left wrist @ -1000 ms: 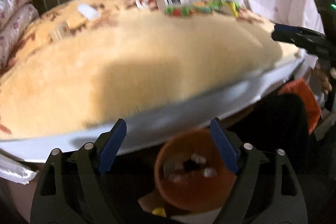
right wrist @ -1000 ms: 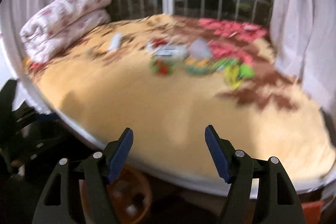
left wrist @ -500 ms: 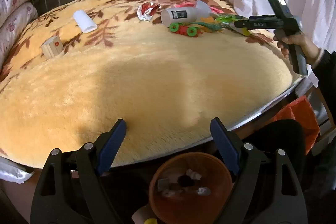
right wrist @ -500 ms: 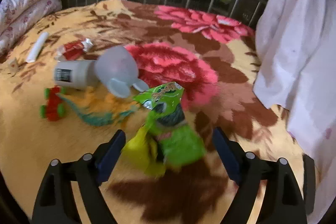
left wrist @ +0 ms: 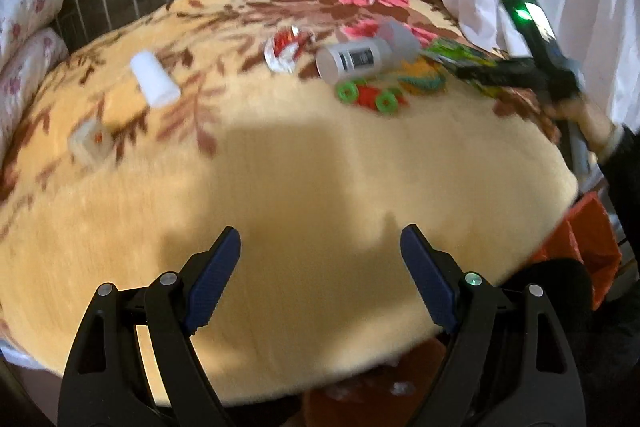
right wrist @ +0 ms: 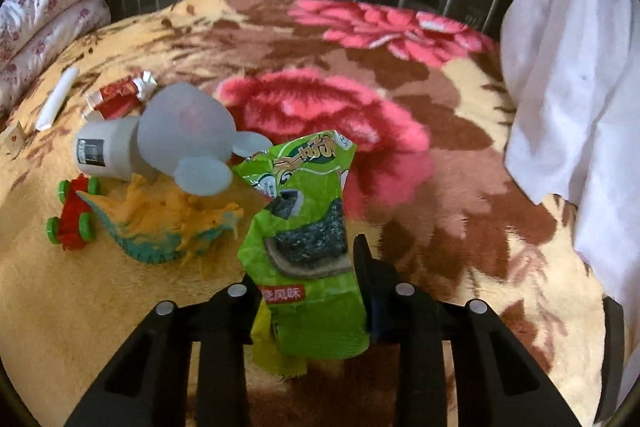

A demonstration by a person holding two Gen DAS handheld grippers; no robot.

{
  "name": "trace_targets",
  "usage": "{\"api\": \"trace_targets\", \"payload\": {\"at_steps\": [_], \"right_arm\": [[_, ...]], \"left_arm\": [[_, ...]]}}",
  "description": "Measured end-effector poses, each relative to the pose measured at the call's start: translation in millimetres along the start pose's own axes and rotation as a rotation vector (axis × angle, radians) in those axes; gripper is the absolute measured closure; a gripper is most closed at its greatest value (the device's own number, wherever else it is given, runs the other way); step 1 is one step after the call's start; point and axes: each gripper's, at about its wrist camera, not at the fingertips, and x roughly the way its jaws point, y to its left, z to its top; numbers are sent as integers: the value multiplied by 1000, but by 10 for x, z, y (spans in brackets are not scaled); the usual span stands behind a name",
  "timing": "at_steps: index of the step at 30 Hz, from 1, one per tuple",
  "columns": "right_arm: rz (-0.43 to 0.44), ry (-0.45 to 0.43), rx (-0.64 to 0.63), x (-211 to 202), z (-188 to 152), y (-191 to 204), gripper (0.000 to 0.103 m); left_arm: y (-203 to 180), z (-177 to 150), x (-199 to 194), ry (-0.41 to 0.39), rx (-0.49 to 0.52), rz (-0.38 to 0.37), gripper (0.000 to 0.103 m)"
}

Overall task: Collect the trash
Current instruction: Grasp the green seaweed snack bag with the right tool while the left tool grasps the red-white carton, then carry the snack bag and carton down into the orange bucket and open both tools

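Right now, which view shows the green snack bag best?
The right wrist view. The green snack bag fills the centre there, print readable, pinched in the right gripper above the blanket. The left wrist view shows the bag only small, blurred and edge-on at the far right, partly behind that gripper.

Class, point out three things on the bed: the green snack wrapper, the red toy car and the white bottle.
green snack wrapper [right wrist: 304, 227]: right wrist view, its printed front.
red toy car [right wrist: 72, 215]: right wrist view, its red body.
white bottle [left wrist: 356, 59]: left wrist view, its labelled side.
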Motion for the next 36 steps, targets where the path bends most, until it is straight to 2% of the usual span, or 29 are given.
{"api": "trace_targets", "payload": {"at_steps": [4,8,11,15,19,23,25,26,27,28,29,30,33,36], "right_arm": [[28,-88,115,-265,-148,-70,71],[48,-164,222,-404,-364,-149,70],[82,-212,290,-448,-448,-263,70],[111,-203,344,-390,-479,-349,69],[112,-197,325,-362,-469,-306,69],[124,-188,324,-330,-473,-305,69],[129,-187,333,-318,-481,-321,69],[129,-187,335,-314,-481,-325,69],[132,-186,335,-311,-483,-325,69],[131,-185,337,-307,-483,-325,69],[129,-184,337,-300,-479,-326,69],[131,-181,336,-292,-475,-328,69],[127,-181,339,-286,-475,-332,69],[124,-181,341,-283,-473,-333,69]], "left_arm": [[80,476,210,-21,33,38,23],[229,1027,640,-1,23,69,23],[301,1319,940,12,18,93,23],[293,1529,1231,31,44,110,23],[302,1675,1430,31,74,148,23],[419,1799,1651,69,55,156,22],[501,1856,1710,56,14,139,23],[544,1879,1726,47,-9,131,27],[569,1888,1750,52,-19,118,44],[599,1891,1782,68,-36,80,57],[611,1888,1792,70,-49,74,60],[609,1875,1782,60,-50,92,69],[542,1823,1713,50,-30,115,76],[524,1727,1560,39,-33,122,77]]}}
